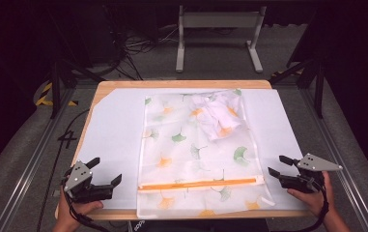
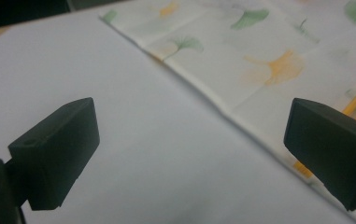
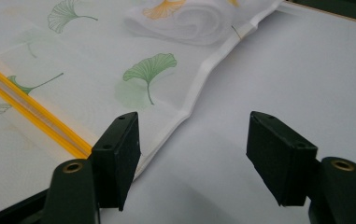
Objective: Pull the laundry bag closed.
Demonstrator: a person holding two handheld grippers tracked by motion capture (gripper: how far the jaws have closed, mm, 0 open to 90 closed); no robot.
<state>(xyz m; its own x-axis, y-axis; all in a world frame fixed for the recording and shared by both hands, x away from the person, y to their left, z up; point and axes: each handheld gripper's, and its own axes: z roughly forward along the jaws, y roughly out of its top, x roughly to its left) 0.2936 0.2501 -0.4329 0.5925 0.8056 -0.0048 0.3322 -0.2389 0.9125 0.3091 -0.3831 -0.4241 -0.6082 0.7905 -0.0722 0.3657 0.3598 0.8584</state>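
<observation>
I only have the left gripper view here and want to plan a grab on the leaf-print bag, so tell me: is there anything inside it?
Observer: Yes. A crumpled white cloth sits inside the bag, up at its far right corner.
Operator: Where does the orange strip I glimpse at my right edge run?
Observer: The orange zipper strip crosses the bag's full width near the person's edge of the table.
Operator: And the other gripper?
Observer: The right gripper is beside the bag's right edge, jaws open, holding nothing; in its own view one jaw is close to the zipper's end.
Operator: Mine?
Observer: The left gripper sits open on the white sheet, left of the bag.
</observation>
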